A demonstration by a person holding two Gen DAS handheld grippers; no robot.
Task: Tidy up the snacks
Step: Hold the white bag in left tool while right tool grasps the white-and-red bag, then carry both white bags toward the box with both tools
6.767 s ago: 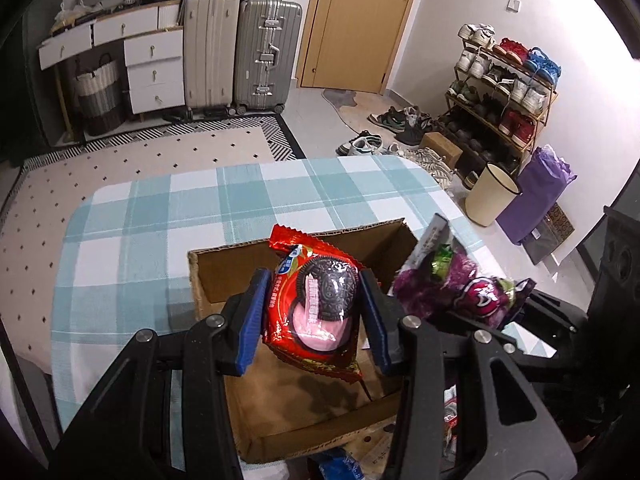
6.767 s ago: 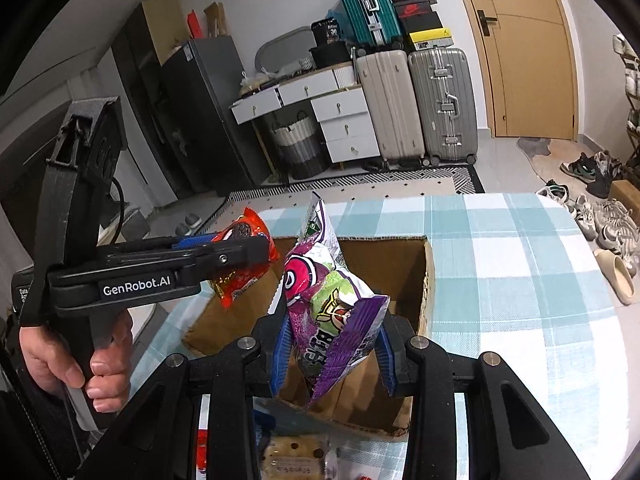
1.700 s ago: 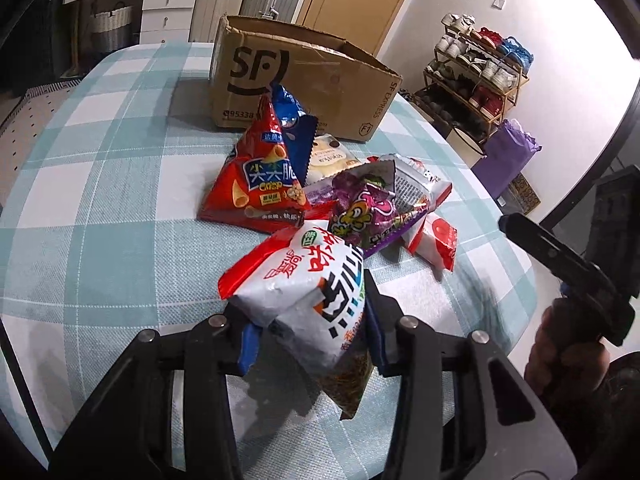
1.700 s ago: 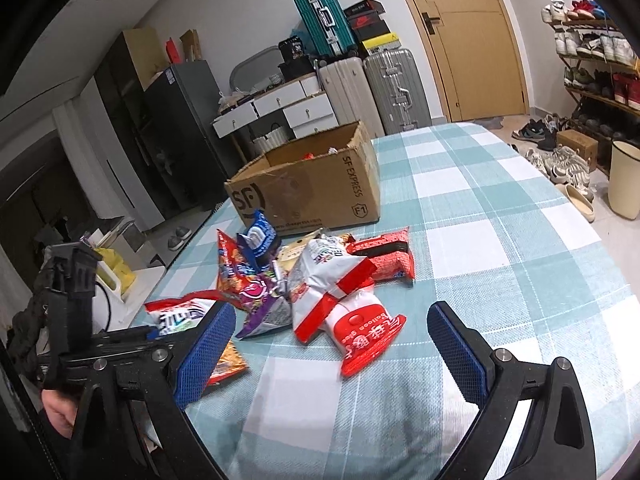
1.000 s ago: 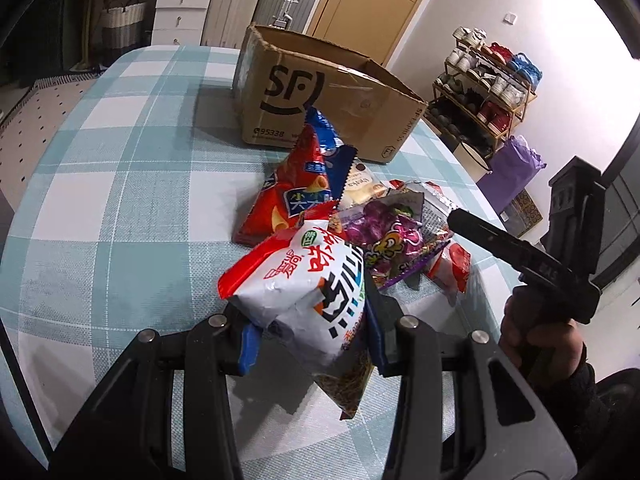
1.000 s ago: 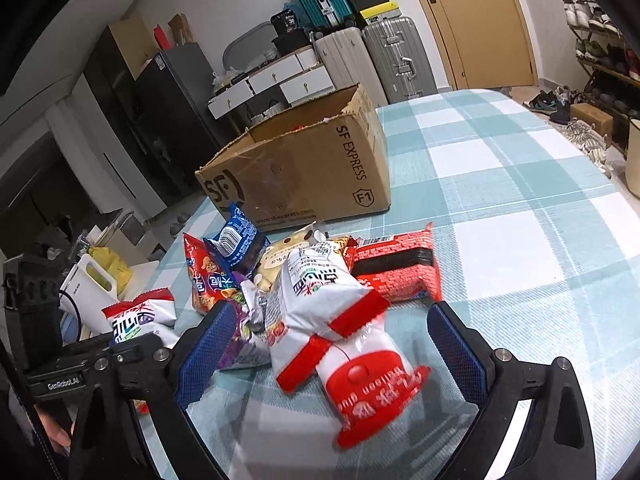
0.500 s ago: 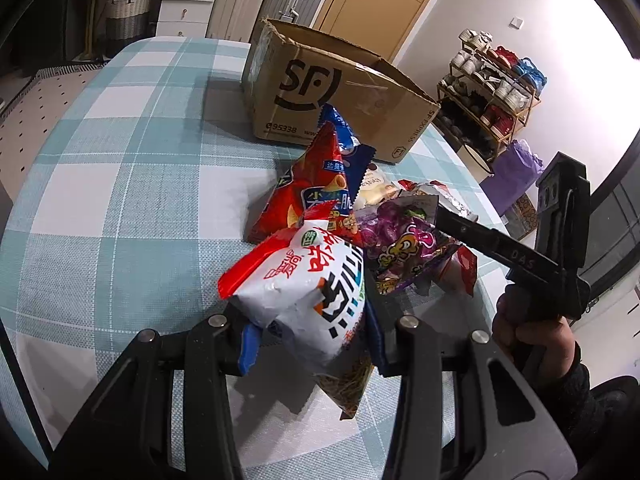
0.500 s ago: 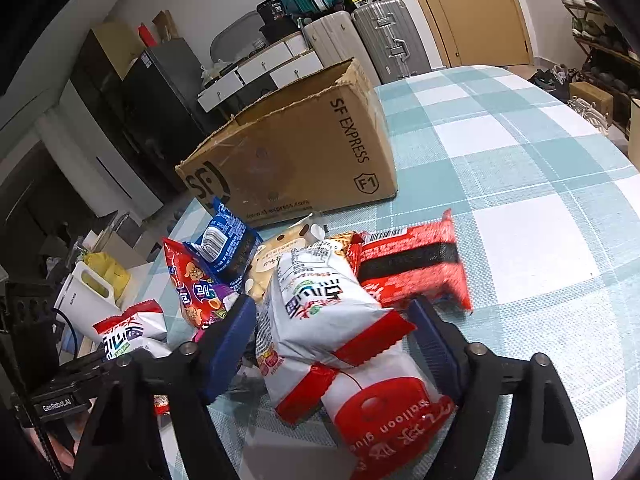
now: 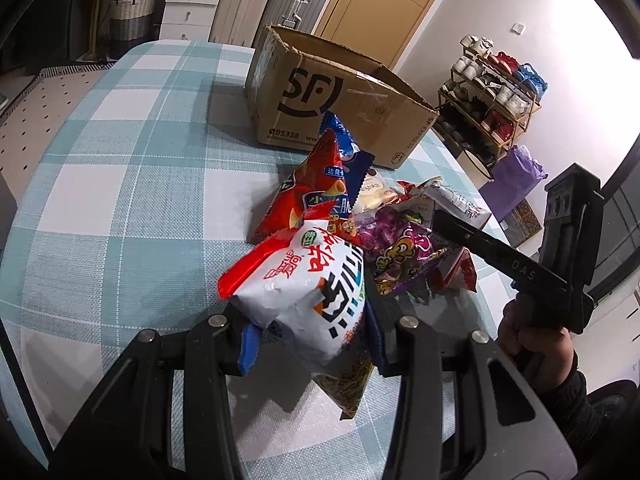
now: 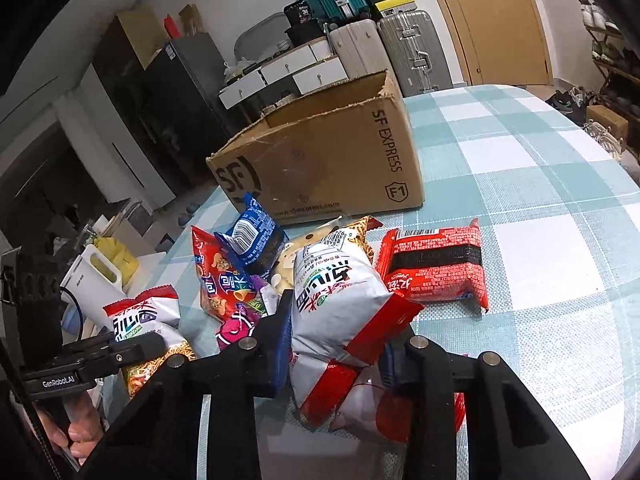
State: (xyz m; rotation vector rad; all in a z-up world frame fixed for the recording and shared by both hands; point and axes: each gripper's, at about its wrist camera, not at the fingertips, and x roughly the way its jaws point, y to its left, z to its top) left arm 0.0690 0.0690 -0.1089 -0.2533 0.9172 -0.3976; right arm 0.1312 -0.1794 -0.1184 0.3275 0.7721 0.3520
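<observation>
My left gripper (image 9: 308, 340) is shut on a white and red snack bag (image 9: 304, 288), held above the table near the front edge; it also shows in the right wrist view (image 10: 140, 320). My right gripper (image 10: 336, 356) is shut on a second white and red snack bag (image 10: 340, 296) in the snack pile. A brown SF cardboard box (image 9: 332, 96) stands behind the pile and shows in the right wrist view too (image 10: 320, 164). The pile holds a red chip bag (image 9: 316, 188), a blue packet (image 10: 252, 236), a purple bag (image 9: 400, 248) and a red noodle pack (image 10: 436, 268).
The table has a teal and white checked cloth (image 9: 128, 168). Suitcases (image 10: 404, 48) and drawers stand behind it. A shoe rack (image 9: 492, 92) and a purple bag (image 9: 516, 176) are on the floor at the right. A white jug (image 10: 92, 284) sits off the table's left side.
My right gripper has moved into the pile and shut on the white and red bag. My left gripper keeps its bag and has drifted a little closer to the box.
</observation>
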